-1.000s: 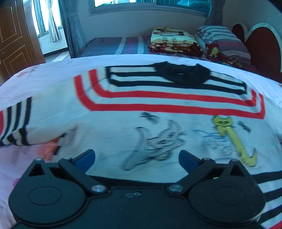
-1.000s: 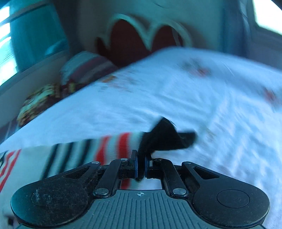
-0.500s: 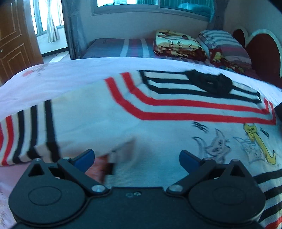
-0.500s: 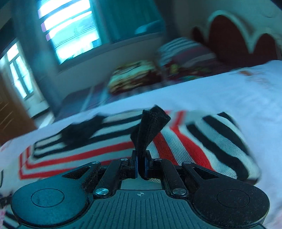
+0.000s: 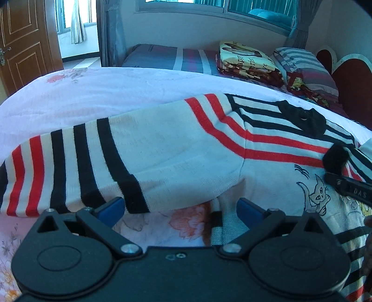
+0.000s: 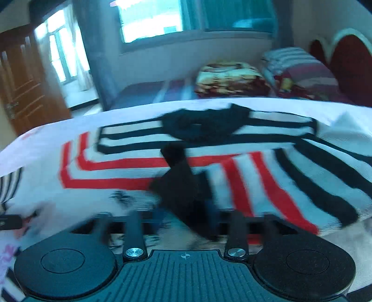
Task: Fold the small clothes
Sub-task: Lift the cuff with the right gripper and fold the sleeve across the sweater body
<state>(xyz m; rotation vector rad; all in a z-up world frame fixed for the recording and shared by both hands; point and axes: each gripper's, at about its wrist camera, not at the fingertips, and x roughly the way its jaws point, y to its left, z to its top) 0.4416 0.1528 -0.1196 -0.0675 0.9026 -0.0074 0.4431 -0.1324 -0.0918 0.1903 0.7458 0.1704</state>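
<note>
Here, a small striped sweater [image 5: 176, 148] is seen spread on a bed [image 5: 97, 93] covered by a pale pink sheet printed with flowers. The sweater is white with red and black bands, a black collar [image 5: 302, 117] at its far end and cartoon cats drawn on its front. One sleeve [image 5: 76, 167] is laid out to the left across the sheet, its black cuff edge lying just beside the left gripper [image 5: 180, 209], whose blue-tipped jaws are spread wide apart with nothing between them, low over the sweater's hem and a patch of flowered sheet.

In the right wrist view, which is blurred, the other sleeve [image 6: 290, 185] is shown folded inward over the sweater's chest, its black cuff [image 6: 183, 188] standing up directly in front of the right gripper [image 6: 186, 220]. The right jaws appear parted, but through the blur it cannot be told whether the cuff is pinched or released.

Beyond the bed, a second bed with a grey striped cover [image 5: 167, 57] is seen under a wide window [image 5: 232, 9], and a folded patterned blanket [image 5: 246, 60] and striped pillows [image 5: 302, 67] are stacked on it. A dark red scalloped headboard [image 5: 348, 79] stands at the right, and a brown wooden door [image 5: 25, 39] at the left.
</note>
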